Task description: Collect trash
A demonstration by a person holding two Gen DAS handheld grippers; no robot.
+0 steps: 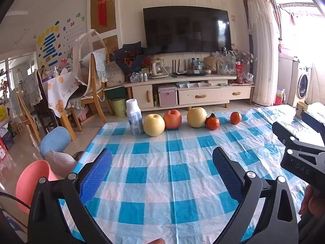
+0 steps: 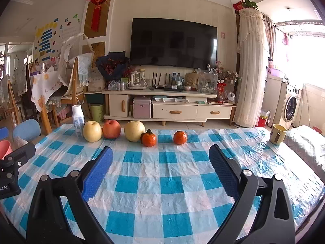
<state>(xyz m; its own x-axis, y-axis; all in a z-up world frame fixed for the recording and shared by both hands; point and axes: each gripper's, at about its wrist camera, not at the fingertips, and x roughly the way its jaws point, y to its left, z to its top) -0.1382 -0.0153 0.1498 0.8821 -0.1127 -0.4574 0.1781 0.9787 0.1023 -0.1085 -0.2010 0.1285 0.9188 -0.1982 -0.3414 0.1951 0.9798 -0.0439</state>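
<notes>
A white milk bottle (image 1: 134,117) (image 2: 78,121) stands at the far left edge of the blue-checked tablecloth (image 1: 172,174) (image 2: 172,185). To its right lie a yellow pear (image 1: 154,124) (image 2: 92,131), a red apple (image 1: 172,119) (image 2: 111,129), a second pear (image 1: 196,117) (image 2: 134,131) and two tangerines (image 1: 212,122) (image 2: 148,138). My left gripper (image 1: 161,174) is open over the near cloth, nothing between its blue pads. My right gripper (image 2: 160,170) is open too, empty; its body shows at the right of the left wrist view (image 1: 300,154).
A yellow mug (image 2: 277,133) (image 1: 301,109) stands at the table's far right. Left of the table on the floor are a pink basin (image 1: 32,185), a blue stool (image 1: 54,140) and a green bin (image 1: 118,106). A TV cabinet (image 2: 162,105) lies beyond.
</notes>
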